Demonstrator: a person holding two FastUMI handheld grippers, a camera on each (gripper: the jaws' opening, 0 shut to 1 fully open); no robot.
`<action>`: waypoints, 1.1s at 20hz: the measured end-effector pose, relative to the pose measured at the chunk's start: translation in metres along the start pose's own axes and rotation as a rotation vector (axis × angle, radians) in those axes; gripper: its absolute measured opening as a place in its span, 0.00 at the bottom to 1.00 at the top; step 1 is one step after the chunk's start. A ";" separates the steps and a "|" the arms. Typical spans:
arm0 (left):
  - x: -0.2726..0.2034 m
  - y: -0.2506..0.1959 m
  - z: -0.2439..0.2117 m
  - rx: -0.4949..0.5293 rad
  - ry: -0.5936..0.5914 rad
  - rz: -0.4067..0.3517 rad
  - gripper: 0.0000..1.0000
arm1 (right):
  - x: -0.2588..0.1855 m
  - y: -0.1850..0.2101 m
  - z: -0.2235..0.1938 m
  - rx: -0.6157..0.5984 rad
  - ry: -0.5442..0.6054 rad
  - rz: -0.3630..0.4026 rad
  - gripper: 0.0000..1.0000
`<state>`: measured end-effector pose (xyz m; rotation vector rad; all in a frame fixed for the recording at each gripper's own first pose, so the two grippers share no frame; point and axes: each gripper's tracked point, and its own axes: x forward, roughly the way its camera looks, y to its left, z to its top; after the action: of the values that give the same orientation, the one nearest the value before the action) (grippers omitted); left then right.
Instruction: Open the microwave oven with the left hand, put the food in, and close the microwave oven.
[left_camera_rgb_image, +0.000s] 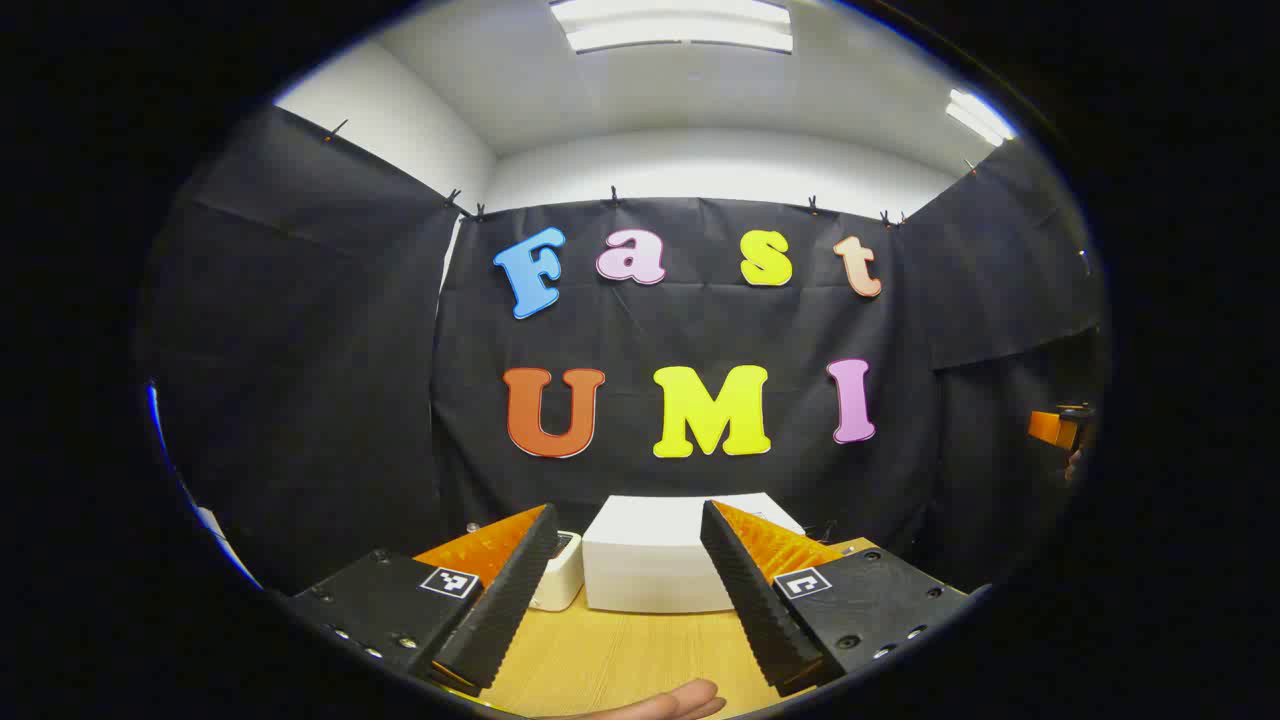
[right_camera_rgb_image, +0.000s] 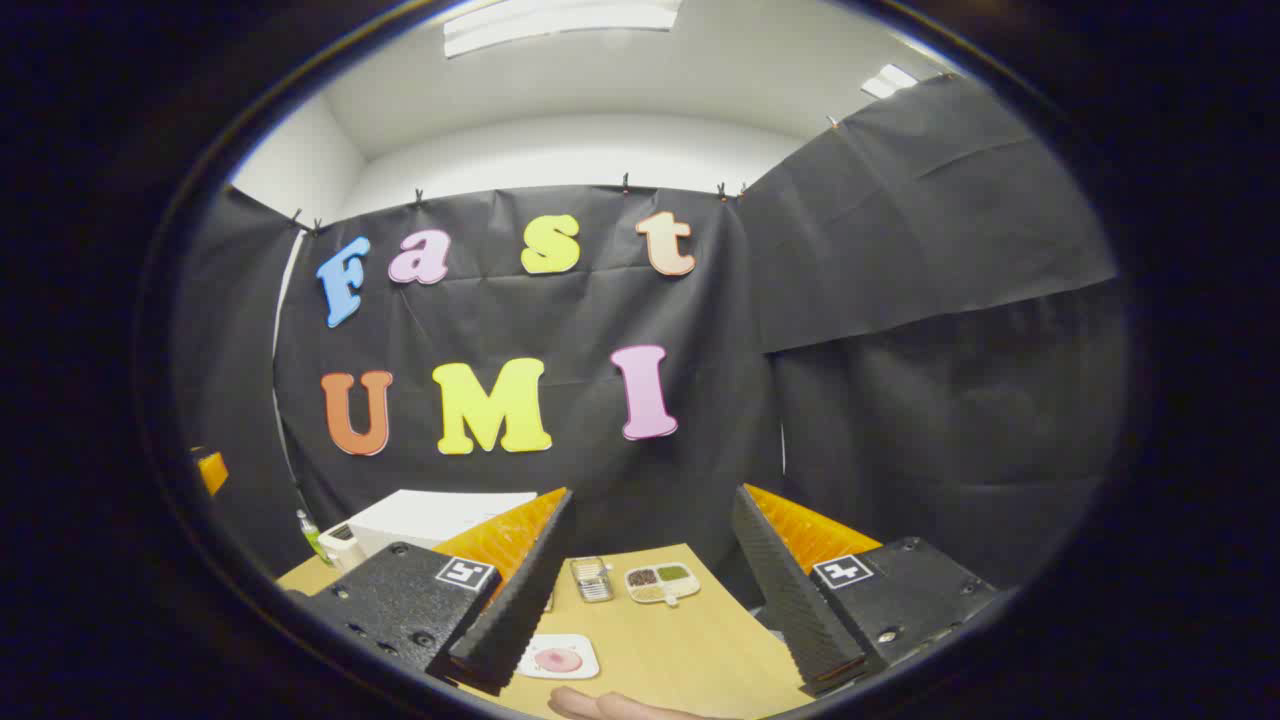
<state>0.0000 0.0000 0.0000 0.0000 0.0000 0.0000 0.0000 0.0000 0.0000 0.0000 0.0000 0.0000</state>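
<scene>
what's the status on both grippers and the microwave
Left gripper open, empty, facing white boxy microwave. Right gripper open, empty, above wooden table with white square plate of food. Nothing blocking either.

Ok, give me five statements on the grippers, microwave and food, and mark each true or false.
1. The left gripper is open. True.
2. The right gripper holds the food. False: it is open with nothing between its fingers.
3. The microwave stands on the wooden table, ahead of the left gripper. True.
4. A pink dish lies on the table near the right gripper. True.
5. The food tray sits on top of the microwave. False: it lies on the table.
</scene>
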 end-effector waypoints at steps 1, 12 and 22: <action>0.000 0.002 0.000 0.001 0.001 0.005 0.92 | 0.001 0.001 0.000 0.000 0.002 0.000 0.92; 0.000 0.004 0.008 -0.011 -0.018 0.010 0.92 | -0.009 0.008 0.002 -0.022 -0.005 0.029 0.92; 0.072 -0.034 -0.031 -0.028 0.025 -0.010 0.92 | -0.006 0.007 0.001 -0.049 -0.024 0.061 0.92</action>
<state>0.0719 -0.0338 -0.0313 -0.0284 0.0246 -0.0099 -0.0064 0.0069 0.0006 -0.0488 -0.0239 0.0606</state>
